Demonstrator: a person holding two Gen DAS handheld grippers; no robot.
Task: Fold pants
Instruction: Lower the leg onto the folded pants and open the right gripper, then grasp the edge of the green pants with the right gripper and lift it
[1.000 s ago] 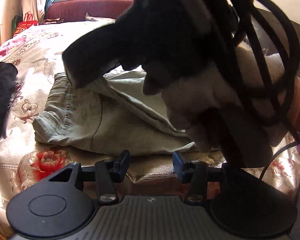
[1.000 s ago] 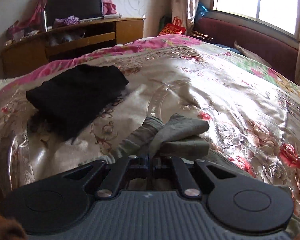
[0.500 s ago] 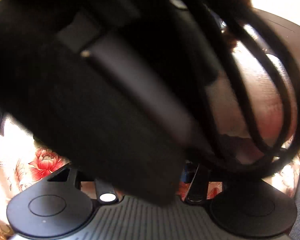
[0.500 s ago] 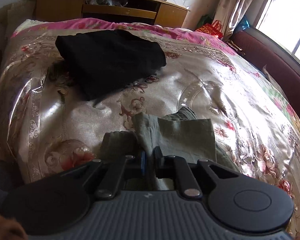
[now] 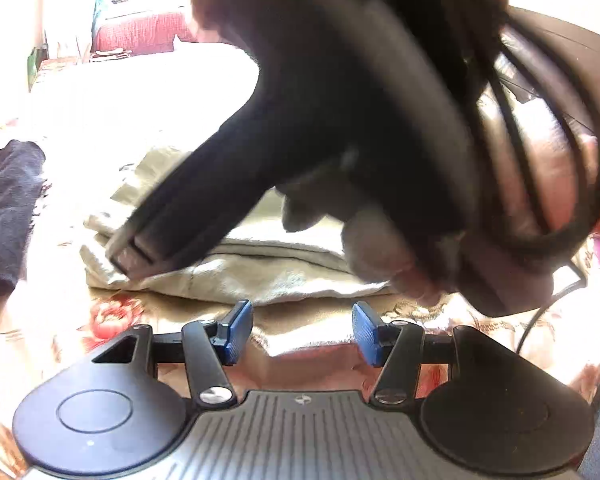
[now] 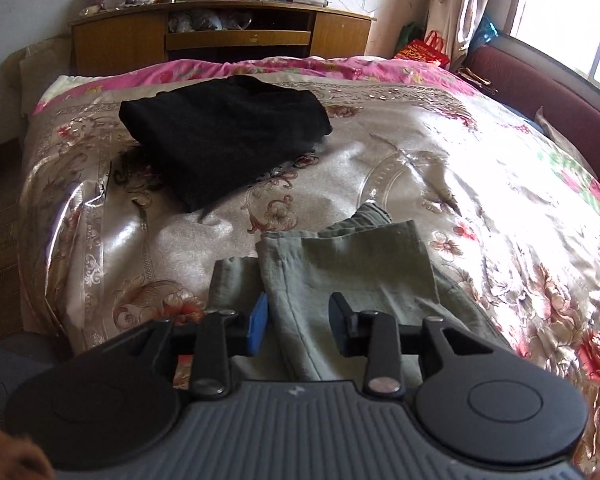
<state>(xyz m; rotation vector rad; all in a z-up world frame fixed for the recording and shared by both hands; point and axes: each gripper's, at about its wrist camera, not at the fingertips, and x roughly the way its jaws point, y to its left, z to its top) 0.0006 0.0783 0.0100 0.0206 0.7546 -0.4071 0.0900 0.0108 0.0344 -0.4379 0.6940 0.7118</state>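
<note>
The olive-green pants (image 6: 348,264) lie folded on the satin floral bedspread (image 6: 440,184). My right gripper (image 6: 299,328) hovers over their near edge. Its jaws are opening, and the cloth's folded edge lies between the blue pads without being pinched. In the left wrist view the same pants (image 5: 260,276) lie just ahead of my left gripper (image 5: 302,332). That gripper's jaws are opening too, with nothing between them, above the bedspread short of the pants. The right gripper (image 5: 130,254) and the gloved hand (image 5: 380,248) holding it cross that view, blurred, tip over the pants' left end.
A folded black garment (image 6: 224,136) lies further up the bed, left of the pants. A wooden cabinet (image 6: 220,36) stands past the bed's far end. A maroon sofa (image 6: 540,84) runs under the window on the right. Black cables (image 5: 540,152) loop around the right hand.
The right gripper's jaws have gone from shut on the pants' fold to spread apart, and the fold now lies flat. The left jaws have widened. The right hand has swept across the left view.
</note>
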